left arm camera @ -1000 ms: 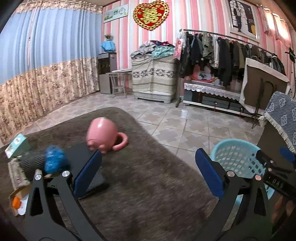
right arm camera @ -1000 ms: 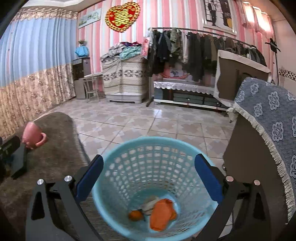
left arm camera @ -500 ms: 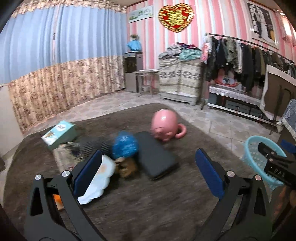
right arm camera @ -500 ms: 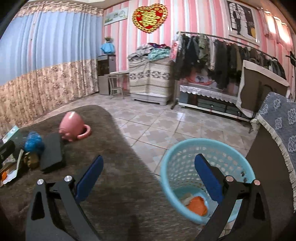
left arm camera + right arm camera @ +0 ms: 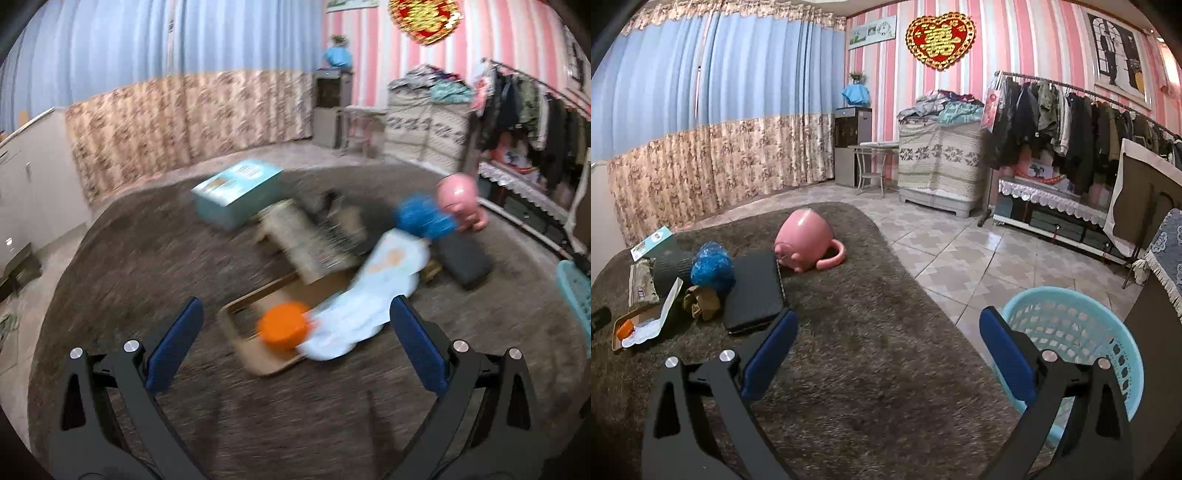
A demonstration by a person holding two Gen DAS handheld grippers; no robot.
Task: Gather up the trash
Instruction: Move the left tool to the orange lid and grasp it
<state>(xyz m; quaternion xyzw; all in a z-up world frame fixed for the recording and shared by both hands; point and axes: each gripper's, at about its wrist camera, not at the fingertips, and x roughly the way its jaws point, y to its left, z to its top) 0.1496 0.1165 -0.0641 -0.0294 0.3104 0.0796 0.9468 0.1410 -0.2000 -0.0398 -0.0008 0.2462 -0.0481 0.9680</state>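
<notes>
My left gripper (image 5: pixel 295 339) is open and empty over the brown rug, just short of a cardboard tray (image 5: pixel 255 332) that holds an orange piece (image 5: pixel 283 328) and a pale blue wrapper (image 5: pixel 373 291). The left wrist view is blurred. A blue crumpled ball (image 5: pixel 424 218) and a printed packet (image 5: pixel 306 240) lie beyond. My right gripper (image 5: pixel 888 354) is open and empty above the rug. The light blue trash basket (image 5: pixel 1108 332) stands at its right. The tray (image 5: pixel 618 332), blue ball (image 5: pixel 713 266) and a brown crumpled scrap (image 5: pixel 701 301) lie far left of the right gripper.
A pink mug (image 5: pixel 805 243) lies on its side on the rug (image 5: pixel 886 387) beside a black flat case (image 5: pixel 755 291). A teal box (image 5: pixel 240 190) sits at the rug's back. A blue-covered table (image 5: pixel 1167 254) stands at the right; a clothes rack (image 5: pixel 1071 110) lines the far wall.
The left gripper has swung left and down towards the tray with the orange piece. The right gripper has drawn back and turned left from above the basket, which now sits at its right.
</notes>
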